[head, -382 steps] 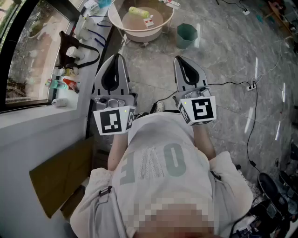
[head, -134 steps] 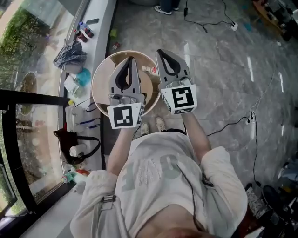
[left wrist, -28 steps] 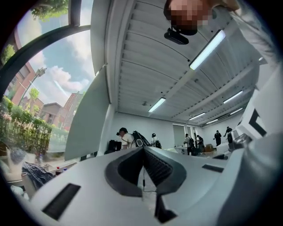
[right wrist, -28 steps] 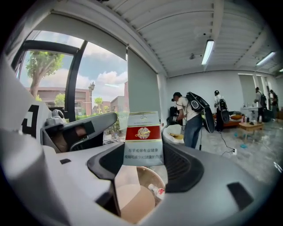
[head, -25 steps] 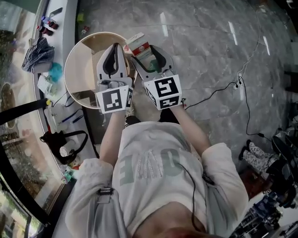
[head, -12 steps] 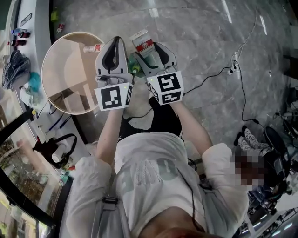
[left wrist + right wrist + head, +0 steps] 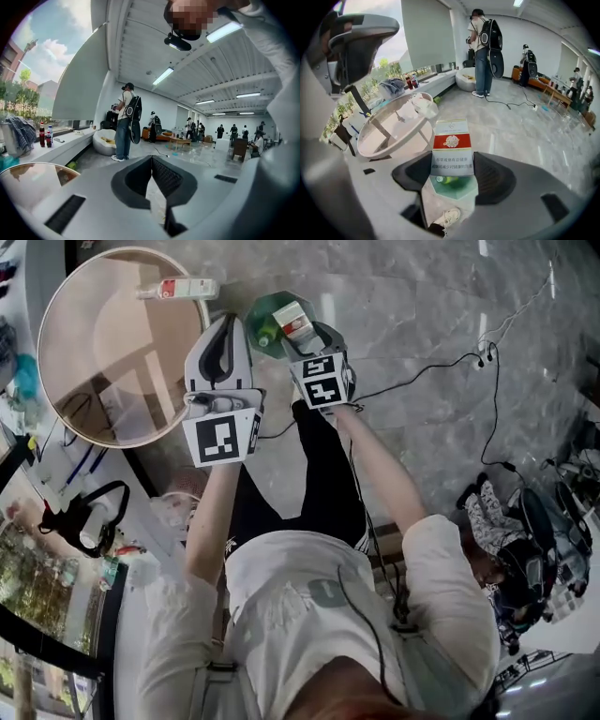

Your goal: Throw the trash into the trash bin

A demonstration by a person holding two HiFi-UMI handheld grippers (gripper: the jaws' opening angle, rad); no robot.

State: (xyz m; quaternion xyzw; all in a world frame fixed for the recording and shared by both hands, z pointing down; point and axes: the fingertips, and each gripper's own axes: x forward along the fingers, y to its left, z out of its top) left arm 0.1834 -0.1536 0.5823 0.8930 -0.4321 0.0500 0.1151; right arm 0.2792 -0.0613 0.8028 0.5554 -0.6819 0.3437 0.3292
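Note:
My right gripper [image 7: 303,327] [image 7: 452,165] is shut on a red-and-white carton box [image 7: 298,316] [image 7: 452,146]. It holds the box right above the open green trash bin [image 7: 266,311] [image 7: 461,190], which stands on the floor and has a green bottle [image 7: 266,335] [image 7: 446,179] inside. My left gripper [image 7: 225,326] [image 7: 151,162] is shut and holds nothing. It hovers beside the bin, over the edge of the round table [image 7: 66,362].
A white bottle with a red label [image 7: 178,288] lies on the round beige table [image 7: 389,129]. Black cables [image 7: 441,362] run over the marble floor at right. A shoe [image 7: 446,217] shows under the bin. People [image 7: 127,119] stand farther off in the room.
The view has swung round. My right gripper has carried the box forward so that it now hangs over the green bin. The left gripper stays shut beside it.

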